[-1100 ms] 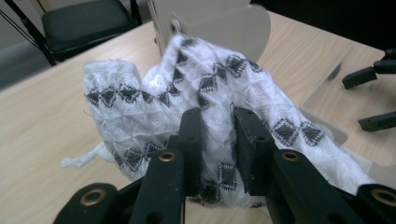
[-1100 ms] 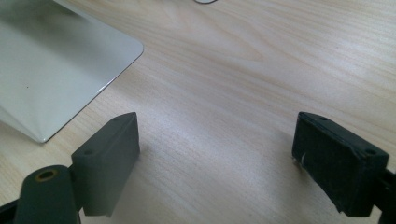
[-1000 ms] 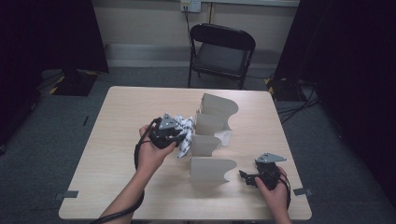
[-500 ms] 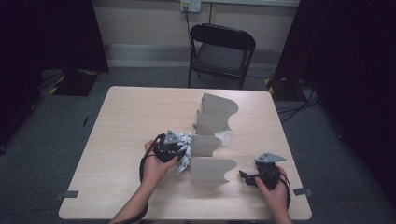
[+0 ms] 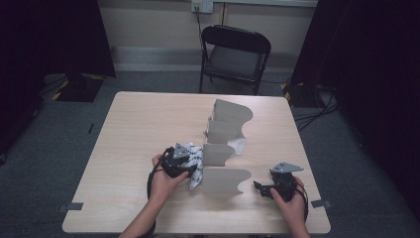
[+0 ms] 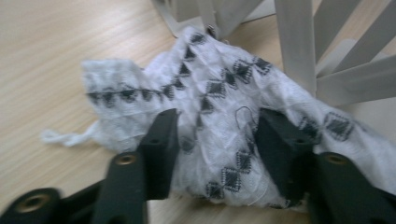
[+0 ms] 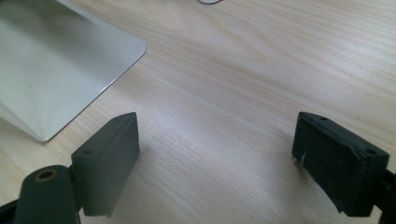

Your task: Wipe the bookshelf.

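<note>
A: Cloth (image 6: 219,107), patterned, was laid on the worktop (image 5: 133,129) beside the white divider rack (image 5: 223,148); the left hand-held gripper (image 6: 215,135) had just been opening, jaws slack astride it.

B: Full release before lifting was advised. Loose threads were caught up close, unseen from above. The right hand-held gripper (image 7: 215,154) was held wide open, empty.

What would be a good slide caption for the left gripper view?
Left gripper, jaws just opened, straddling a white cloth with black diamonds, beside a pale divider rack on the wooden table.
</note>
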Motion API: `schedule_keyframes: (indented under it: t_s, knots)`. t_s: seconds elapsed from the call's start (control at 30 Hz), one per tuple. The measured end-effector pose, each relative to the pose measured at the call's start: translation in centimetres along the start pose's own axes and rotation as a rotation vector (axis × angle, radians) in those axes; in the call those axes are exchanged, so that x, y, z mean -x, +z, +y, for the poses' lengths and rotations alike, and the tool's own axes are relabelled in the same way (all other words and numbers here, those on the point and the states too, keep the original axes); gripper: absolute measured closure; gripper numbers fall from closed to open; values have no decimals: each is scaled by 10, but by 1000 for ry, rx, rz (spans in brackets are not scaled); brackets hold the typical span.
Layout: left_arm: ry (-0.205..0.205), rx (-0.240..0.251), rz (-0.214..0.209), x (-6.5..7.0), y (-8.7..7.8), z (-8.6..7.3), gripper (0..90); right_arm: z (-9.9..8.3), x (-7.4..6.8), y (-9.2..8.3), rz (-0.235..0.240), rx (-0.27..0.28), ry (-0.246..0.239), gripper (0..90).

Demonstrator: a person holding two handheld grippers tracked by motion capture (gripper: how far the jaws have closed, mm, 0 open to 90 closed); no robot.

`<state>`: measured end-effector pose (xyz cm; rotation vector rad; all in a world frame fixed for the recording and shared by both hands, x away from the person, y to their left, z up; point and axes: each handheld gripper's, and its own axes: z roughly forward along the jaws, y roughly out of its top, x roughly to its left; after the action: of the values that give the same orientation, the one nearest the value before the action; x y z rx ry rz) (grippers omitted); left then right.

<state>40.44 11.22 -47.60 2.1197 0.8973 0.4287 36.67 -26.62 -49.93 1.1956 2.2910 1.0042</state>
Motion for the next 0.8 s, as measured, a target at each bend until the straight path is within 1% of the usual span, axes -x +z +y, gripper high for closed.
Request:
schedule_keyframes:
  t_s: [0.03,0.07,0.1,0.13,0.17,0.2,0.27,0.3,0.33,0.37,0.4,0.43,0.47,0.5,0.53,0.57,0.63,0.67,0.7,0.77,0.8]
  knots:
    - [-20,4,5,0,-4,0,411,0,0,0,1,0,0,141]
    - [-19,1,13,0,-8,0,411,0,0,0,1,0,0,141]
    - [-41,12,26,1,-12,0,368,0,0,0,0,0,0,141]
    - [-41,12,26,1,-12,0,361,0,0,0,0,0,0,141]
    - [-50,6,35,1,-16,-1,359,0,0,0,0,0,0,141]
    - [-49,9,46,2,-16,-2,353,0,0,0,1,0,0,141]
    - [-60,-2,32,3,-12,-4,352,0,0,0,0,0,0,141]
    - [-60,-2,32,3,-12,-4,355,0,0,0,0,0,0,141]
    - [-68,-2,30,5,-7,-7,355,0,0,0,0,0,0,141]
    - [-80,-9,34,6,-3,-9,361,0,0,0,0,0,0,141]
    - [-80,-9,34,6,-3,-9,360,0,0,0,0,0,0,141]
    - [-91,-17,34,5,0,-10,360,0,0,0,0,0,0,141]
    - [-85,-22,39,3,2,-11,359,0,0,0,1,0,0,141]
    - [-110,-23,29,3,5,-11,368,0,0,0,1,0,0,140]
    - [-110,-23,29,3,5,-11,381,0,0,0,1,0,0,140]
    - [-117,-27,20,2,6,-11,381,0,0,0,1,0,0,141]
    - [-91,-41,1,-1,7,-10,431,0,0,0,3,-2,-1,141]
    - [-91,-41,-3,0,7,-10,464,1,0,0,3,-2,-1,141]
    - [-84,-37,-9,-1,8,-9,543,1,0,0,3,-1,-1,141]
    - [-74,-43,-24,0,8,-8,629,1,0,0,3,-1,-2,141]
    - [-62,-49,-21,0,8,-6,629,1,0,0,3,-1,-2,141]
